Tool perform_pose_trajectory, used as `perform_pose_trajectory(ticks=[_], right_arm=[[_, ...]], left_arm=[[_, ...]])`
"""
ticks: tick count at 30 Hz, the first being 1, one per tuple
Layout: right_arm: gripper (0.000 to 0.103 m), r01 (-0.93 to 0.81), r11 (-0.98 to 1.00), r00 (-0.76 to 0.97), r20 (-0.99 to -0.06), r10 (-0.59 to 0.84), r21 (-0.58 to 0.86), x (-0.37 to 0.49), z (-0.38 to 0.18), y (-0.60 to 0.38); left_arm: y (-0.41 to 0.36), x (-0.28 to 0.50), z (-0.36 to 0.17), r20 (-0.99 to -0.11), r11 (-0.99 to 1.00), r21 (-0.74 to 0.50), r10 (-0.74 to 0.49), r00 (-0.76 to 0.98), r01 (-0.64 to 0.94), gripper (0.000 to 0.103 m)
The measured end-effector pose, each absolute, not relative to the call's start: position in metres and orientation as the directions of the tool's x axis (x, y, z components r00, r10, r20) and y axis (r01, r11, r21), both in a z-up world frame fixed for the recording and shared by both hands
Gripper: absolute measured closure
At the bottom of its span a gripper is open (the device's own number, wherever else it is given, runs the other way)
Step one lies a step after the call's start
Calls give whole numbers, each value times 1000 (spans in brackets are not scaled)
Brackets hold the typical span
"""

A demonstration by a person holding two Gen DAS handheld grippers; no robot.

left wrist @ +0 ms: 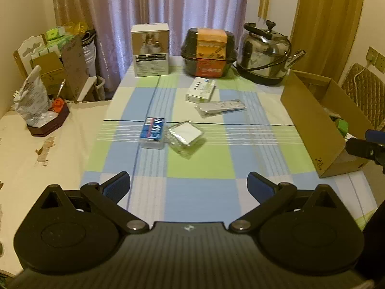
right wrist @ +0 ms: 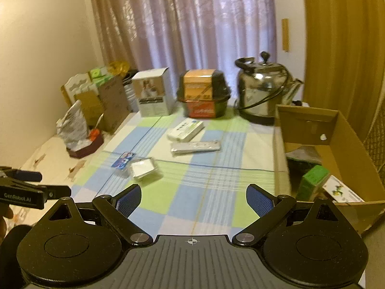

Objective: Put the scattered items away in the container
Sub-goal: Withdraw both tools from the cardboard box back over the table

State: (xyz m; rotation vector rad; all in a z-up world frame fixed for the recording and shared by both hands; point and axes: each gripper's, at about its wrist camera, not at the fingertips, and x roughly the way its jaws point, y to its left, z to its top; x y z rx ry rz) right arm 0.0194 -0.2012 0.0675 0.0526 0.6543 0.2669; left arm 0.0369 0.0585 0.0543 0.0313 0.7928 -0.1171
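On the checked tablecloth lie a blue card box (left wrist: 153, 132) (right wrist: 123, 160), a clear plastic case (left wrist: 185, 134) (right wrist: 143, 167), a white medicine box (left wrist: 200, 89) (right wrist: 185, 129) and a wrapped white remote (left wrist: 222, 107) (right wrist: 195, 147). An open cardboard box (left wrist: 312, 125) (right wrist: 346, 130) stands at the table's right; a green box (right wrist: 312, 180) and other packs lie inside. My left gripper (left wrist: 189, 187) hangs open over the near cloth, nothing between its fingers. My right gripper (right wrist: 193, 201) is open and empty too, just left of the cardboard box.
At the table's far edge stand a white carton (left wrist: 150, 49), a black-and-orange container (left wrist: 209, 51) and a steel kettle (left wrist: 264, 53). Left of the cloth sits a white bag (left wrist: 32, 101) on a dark tray, with stacked boxes behind. A padded chair (left wrist: 363, 94) stands right.
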Motion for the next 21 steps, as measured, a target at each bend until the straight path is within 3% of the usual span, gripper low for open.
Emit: perform_pose_trajectory(ticks=[21], right_arm=[[4,-348,933,700,-636,325,94,56,45,-145]], left_arm=[[95,55,41,-692,994,74,-5,722,78,1]])
